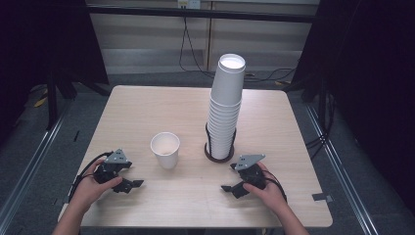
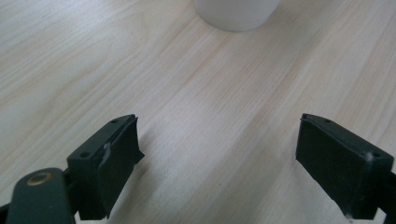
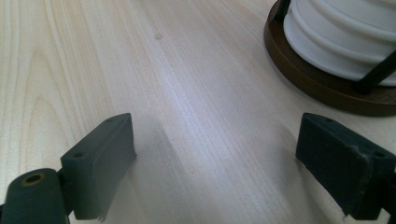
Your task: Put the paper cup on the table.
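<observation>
Resting near edge: left gripper jaws apart, empty | right gripper likewise wide, empty | cup stands alone mid-table, left of stack | one pulled, apparently; stack remains.

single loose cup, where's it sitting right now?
In the high view the single paper cup stands upright on the table, left of the cup stack in its holder and ahead of the left hand-held gripper.

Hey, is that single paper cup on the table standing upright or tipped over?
Upright. The single cup stands on its base on the table, open mouth facing up, apart from the cup stack.
</observation>
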A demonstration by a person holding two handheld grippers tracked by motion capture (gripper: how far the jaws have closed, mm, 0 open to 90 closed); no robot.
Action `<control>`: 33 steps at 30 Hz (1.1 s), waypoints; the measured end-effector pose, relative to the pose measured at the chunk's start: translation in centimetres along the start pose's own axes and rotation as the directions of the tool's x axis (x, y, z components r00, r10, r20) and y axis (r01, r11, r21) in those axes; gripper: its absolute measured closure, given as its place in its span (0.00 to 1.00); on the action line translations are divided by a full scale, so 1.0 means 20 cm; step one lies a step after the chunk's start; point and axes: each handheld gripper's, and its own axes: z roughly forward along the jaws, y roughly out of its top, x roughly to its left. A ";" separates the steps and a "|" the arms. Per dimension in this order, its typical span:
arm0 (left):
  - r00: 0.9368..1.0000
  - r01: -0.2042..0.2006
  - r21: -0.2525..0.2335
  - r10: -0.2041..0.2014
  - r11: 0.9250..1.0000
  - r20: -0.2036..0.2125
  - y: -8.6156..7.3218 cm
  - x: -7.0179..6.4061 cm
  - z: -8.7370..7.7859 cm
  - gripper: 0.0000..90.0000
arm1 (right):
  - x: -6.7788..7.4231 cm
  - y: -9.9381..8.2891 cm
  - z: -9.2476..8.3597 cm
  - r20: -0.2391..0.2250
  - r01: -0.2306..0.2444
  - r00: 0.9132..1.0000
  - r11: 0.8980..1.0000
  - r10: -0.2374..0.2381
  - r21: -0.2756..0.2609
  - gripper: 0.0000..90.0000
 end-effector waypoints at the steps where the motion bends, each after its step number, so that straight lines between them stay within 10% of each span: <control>1: 1.000 0.002 -0.003 -0.002 1.000 0.002 -0.01 0.00 0.00 0.15 | 0.00 0.00 0.00 -0.001 -0.001 1.000 1.000 0.001 -0.001 0.12; 33: 0.999 -0.046 -0.087 0.043 0.995 -0.032 -0.10 -0.02 0.00 0.12 | 0.00 0.00 0.00 0.000 0.000 1.000 1.000 0.000 0.000 0.12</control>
